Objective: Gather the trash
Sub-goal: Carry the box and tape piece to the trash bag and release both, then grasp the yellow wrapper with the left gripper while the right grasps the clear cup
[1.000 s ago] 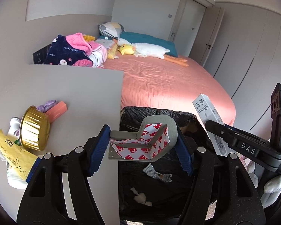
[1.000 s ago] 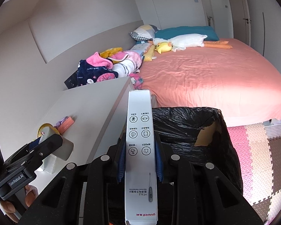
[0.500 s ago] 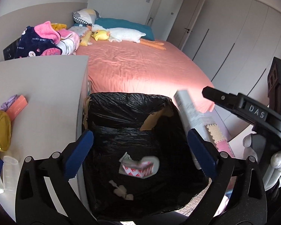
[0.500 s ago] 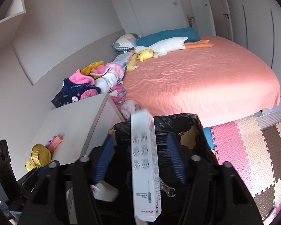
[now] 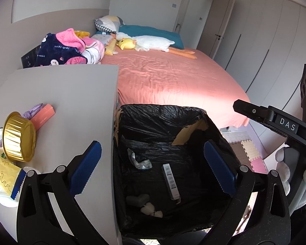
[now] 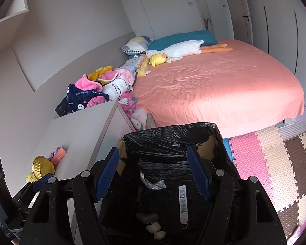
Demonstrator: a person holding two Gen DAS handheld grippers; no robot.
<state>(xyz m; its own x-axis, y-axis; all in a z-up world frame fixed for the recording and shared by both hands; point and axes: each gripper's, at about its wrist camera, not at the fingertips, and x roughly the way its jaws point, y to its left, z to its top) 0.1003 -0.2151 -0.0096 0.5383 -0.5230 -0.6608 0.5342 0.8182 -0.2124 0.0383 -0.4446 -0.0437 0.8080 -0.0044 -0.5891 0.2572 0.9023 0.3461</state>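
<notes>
A cardboard bin lined with a black bag (image 5: 153, 112) stands between the table and the bed. In it lie a long white box (image 5: 170, 180), a grey tape piece (image 5: 137, 200), a crumpled foil wrapper (image 5: 139, 161) and a white wad (image 5: 151, 211). My left gripper (image 5: 152, 145) hangs wide open over the bin, holding nothing. My right gripper (image 6: 153, 151) is open over the same bin (image 6: 169, 132), with the white box (image 6: 182, 204) lying far below it. On the grey table (image 5: 71, 102) sit a gold foil cup (image 5: 18, 136), a pink box (image 5: 42, 116) and a yellow packet (image 5: 4, 167).
A bed with a pink sheet (image 5: 173, 81) lies beyond the bin, with plush toys and a pile of clothes (image 5: 67, 49) at its head. Coloured foam mats (image 6: 275, 163) cover the floor on the right. Wardrobe doors line the far wall.
Both grippers have opened. The tape piece fell from the left one and the white box from the right one; both now lie in the bin.
</notes>
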